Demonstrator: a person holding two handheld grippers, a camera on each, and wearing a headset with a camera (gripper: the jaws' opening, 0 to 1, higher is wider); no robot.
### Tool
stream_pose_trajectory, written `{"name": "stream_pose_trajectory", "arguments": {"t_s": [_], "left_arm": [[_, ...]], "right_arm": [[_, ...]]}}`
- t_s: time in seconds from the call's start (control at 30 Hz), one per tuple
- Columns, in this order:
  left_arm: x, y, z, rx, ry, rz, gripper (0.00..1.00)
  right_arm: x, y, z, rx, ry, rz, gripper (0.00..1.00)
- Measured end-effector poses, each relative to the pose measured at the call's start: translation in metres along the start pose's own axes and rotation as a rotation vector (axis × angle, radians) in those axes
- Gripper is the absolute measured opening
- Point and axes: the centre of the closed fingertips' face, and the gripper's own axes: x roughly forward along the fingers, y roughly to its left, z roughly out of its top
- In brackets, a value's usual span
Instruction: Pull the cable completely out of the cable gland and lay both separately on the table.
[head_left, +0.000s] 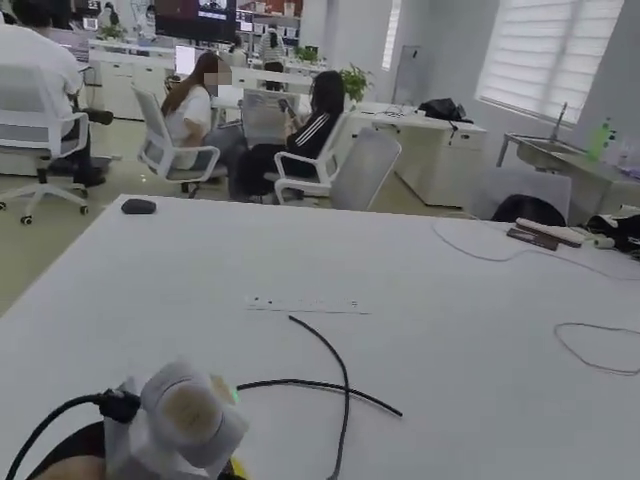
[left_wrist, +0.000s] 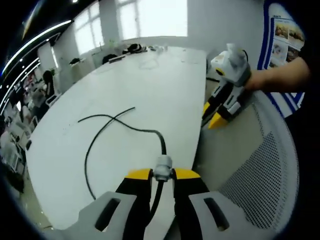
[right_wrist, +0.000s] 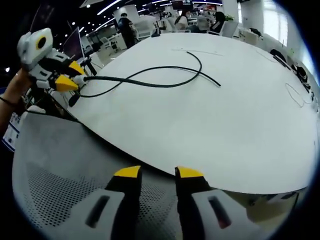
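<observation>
- At 6 o'clock, left gripper view: left hand-held gripper (left_wrist: 162, 174) clenched on cable gland (left_wrist: 163, 165); cable (left_wrist: 140, 129) trails across desk (left_wrist: 150, 80).
- Right hand-held gripper (right_wrist: 158, 172) released, empty; best to grip the cable near the gland and pull straight.

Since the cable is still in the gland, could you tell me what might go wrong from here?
1. The left tongs grip the gland at the table edge; dropped, it may miss the table.
2. The right tongs are open, off the cable, so pulling may just drag it.
3. The cable crosses itself and could snag.
</observation>
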Motion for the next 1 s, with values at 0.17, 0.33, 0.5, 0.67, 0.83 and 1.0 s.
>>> {"name": "stream_pose_trajectory", "arguments": {"t_s": [0.17, 0.33, 0.5, 0.67, 0.83, 1.0], "left_arm": [[-0.010, 0.001, 0.006, 0.061, -0.013, 0.051, 0.17], [-0.022, -0.001, 0.013, 0.105, -0.043, 0.098, 0.17], [-0.033, -0.003, 0.016, 0.165, -0.032, 0.127, 0.17], [-0.041, -0.006, 0.021, 0.227, -0.032, 0.141, 0.16], [-0.044, -0.015, 0.016, 0.245, -0.006, 0.115, 0.17], [-0.045, -0.027, 0.011, 0.274, -0.009, 0.079, 0.17]], "right_arm": [[0.000, 0.004, 0.001, -0.017, -0.007, 0.014, 0.30], [0.000, 0.017, -0.001, -0.059, 0.033, 0.081, 0.36], [-0.013, 0.033, 0.018, -0.225, 0.082, 0.180, 0.40], [-0.031, 0.076, 0.064, -0.340, -0.019, 0.365, 0.28], [-0.048, 0.130, 0.118, -0.365, -0.182, 0.592, 0.21], [-0.050, 0.160, 0.140, -0.458, -0.230, 0.703, 0.22]]}}
